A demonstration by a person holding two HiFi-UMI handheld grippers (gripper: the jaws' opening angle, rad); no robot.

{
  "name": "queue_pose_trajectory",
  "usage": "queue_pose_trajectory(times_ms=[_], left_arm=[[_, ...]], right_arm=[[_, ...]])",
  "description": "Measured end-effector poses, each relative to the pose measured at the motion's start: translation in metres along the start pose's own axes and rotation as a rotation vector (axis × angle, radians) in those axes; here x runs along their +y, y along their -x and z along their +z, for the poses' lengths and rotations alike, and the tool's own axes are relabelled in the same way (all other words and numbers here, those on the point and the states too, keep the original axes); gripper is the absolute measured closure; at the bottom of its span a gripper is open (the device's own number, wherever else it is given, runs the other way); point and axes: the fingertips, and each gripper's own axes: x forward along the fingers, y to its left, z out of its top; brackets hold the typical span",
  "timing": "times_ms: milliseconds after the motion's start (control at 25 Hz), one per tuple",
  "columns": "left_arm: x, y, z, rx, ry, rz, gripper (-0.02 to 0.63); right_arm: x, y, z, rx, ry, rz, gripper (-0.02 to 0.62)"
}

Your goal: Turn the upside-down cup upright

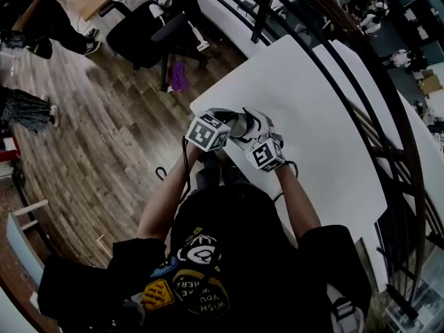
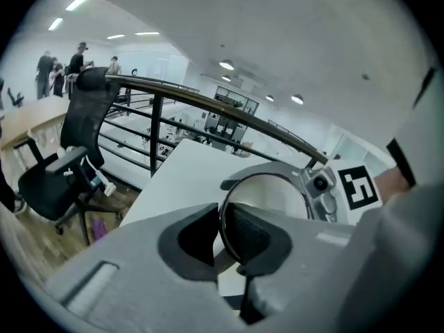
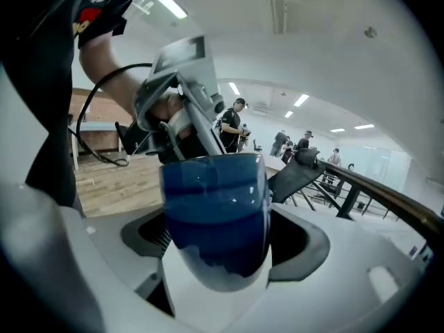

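That blue see-through cup (image 3: 211,193) looks like light, stiff plastic with slick sides, so I'd grab it wide across the body rather than by the thin rim. The right gripper (image 3: 225,236) is clamped across the body, mid-frame, near the white table (image 1: 312,116) edge. The left gripper (image 2: 222,245) has its jaws slightly apart around the rim, not clearly pinching. The cup looks empty.

White table (image 1: 312,116) beside a curved black railing (image 2: 157,130) — wood floor (image 1: 118,137), black office chair (image 1: 146,30), ceiling lights (image 2: 80,1) lit.

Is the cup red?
No, the cup is blue.
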Motion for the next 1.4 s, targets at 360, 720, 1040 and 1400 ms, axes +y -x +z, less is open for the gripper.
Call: queue_pose_trajectory(times_ms=[360,720,1040,1400], left_arm=[[0.002,0.046,0.019,-0.267,0.118,0.070,0.568],[-0.030,0.056,0.022,-0.339,-0.245,0.094,0.565],[-0.006,0.044,-0.006,-0.313,-0.136,0.140,0.479],[0.017,-0.016,-0.020,-0.224,-0.009,0.078,0.482]], right_arm=[[-0.027,0.059,0.008,-0.619,-1.544,0.374,0.144],[-0.034,0.026,0.037,-0.851,-2.027,0.654,0.142],[-0.044,0.016,0.019,-0.712,-1.758,0.440,0.161],[-0.079,-0.004,-0.029,-0.563,-1.561,0.216,0.204]])
